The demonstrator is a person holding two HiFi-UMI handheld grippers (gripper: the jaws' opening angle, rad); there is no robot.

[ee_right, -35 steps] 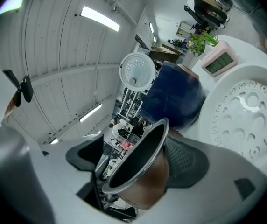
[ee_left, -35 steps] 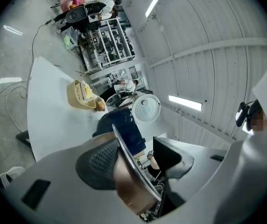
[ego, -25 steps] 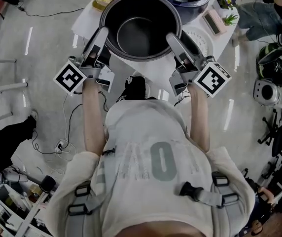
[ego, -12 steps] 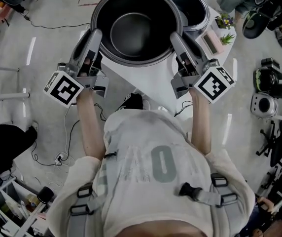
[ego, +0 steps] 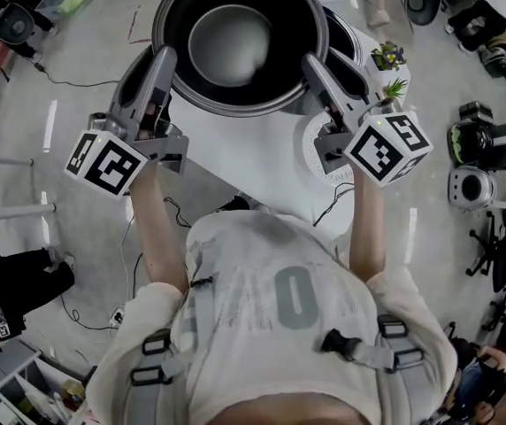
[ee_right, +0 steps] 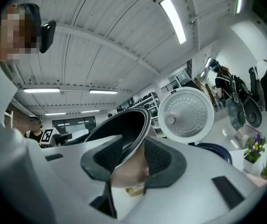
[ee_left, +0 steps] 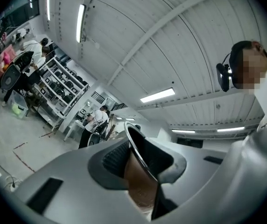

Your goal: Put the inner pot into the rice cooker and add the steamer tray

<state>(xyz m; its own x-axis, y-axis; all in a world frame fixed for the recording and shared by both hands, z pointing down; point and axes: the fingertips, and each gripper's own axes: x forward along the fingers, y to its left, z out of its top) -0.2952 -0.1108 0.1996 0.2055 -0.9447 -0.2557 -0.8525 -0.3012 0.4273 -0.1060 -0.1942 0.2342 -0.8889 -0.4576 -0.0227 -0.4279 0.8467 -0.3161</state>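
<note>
The dark round inner pot hangs in the air over the white table, held by its rim on both sides. My left gripper grips the left rim and its jaws are still closing; in the left gripper view the thin metal rim runs between the ribbed pads. My right gripper is shut on the right rim, and the pot sits between that gripper's pads. The dark blue rice cooker stands just behind the pot to the right, with its white perforated lid raised.
A white round dotted piece lies on the table under my right gripper. Two small potted plants stand at the table's right edge. Cables trail over the floor. Chairs, gear and other people surround the table.
Both grippers have lifted the pot off the table, and it now fills more of the head view. It has shifted toward the cooker. The jaws closed in on the rim.
</note>
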